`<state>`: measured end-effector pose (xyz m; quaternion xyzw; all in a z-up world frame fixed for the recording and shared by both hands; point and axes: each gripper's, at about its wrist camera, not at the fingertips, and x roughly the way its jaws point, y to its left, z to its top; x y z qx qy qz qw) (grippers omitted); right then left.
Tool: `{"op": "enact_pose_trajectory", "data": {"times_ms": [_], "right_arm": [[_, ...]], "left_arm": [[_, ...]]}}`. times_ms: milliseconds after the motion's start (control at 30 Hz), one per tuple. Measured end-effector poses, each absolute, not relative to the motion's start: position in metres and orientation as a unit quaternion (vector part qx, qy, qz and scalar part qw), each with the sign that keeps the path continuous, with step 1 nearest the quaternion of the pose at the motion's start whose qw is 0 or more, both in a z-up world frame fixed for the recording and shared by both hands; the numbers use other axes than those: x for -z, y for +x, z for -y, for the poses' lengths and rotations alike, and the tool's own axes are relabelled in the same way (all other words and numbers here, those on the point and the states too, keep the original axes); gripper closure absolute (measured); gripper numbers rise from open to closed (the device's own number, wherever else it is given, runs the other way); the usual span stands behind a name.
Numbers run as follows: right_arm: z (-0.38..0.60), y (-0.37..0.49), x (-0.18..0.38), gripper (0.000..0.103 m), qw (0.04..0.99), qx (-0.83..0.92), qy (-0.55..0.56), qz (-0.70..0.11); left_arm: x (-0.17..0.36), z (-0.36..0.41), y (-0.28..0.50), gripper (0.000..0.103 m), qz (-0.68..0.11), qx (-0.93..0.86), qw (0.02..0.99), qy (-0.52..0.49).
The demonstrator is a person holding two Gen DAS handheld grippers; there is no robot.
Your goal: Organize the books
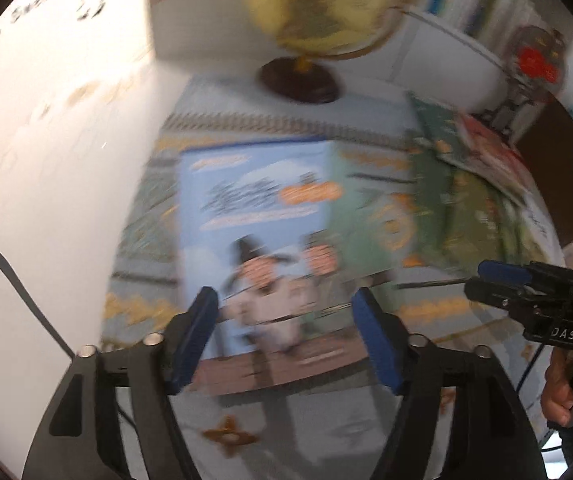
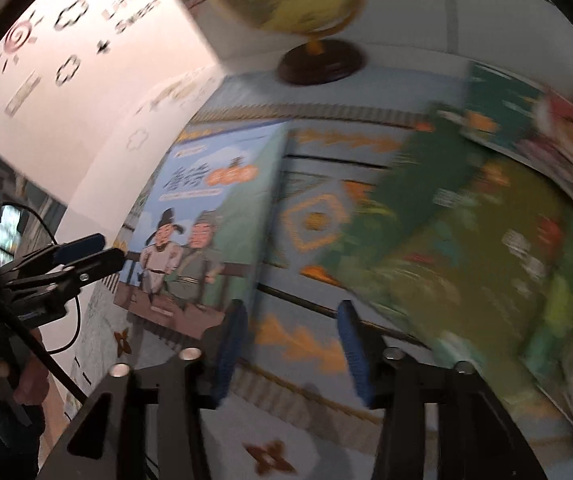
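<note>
A blue picture book with two cartoon figures on its cover lies flat on the patterned tablecloth. My left gripper hovers over its lower half, jaws open and nothing between the pads. In the right wrist view the same blue book is at the left. My right gripper stands open over bare cloth just right of it. A blurred pile of green books lies to the right, also seen as the green books in the left wrist view. Each gripper shows from the side in the other's view: right gripper, left gripper.
A yellow globe on a dark round base stands at the back of the table. A white panel with printed signs rises along the left. A red-covered book lies at the far right. A person's hand holds the right gripper's handle.
</note>
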<state>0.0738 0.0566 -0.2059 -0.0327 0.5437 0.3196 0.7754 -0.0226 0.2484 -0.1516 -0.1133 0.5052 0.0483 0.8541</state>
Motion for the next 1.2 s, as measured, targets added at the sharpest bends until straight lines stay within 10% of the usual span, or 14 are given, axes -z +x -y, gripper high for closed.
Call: {"op": "enact_pose_trajectory", "data": {"times_ms": [600, 1200], "right_arm": [[0.192, 0.113, 0.134, 0.05, 0.859, -0.161, 0.099, -0.476], [0.267, 0.218, 0.15, 0.049, 0.855, -0.143, 0.124, -0.482]], "left_arm": [[0.09, -0.007, 0.112, 0.032, -0.457, 0.101, 0.883, 0.04], [0.133, 0.053, 0.215, 0.032, -0.489, 0.104, 0.864, 0.06]]}}
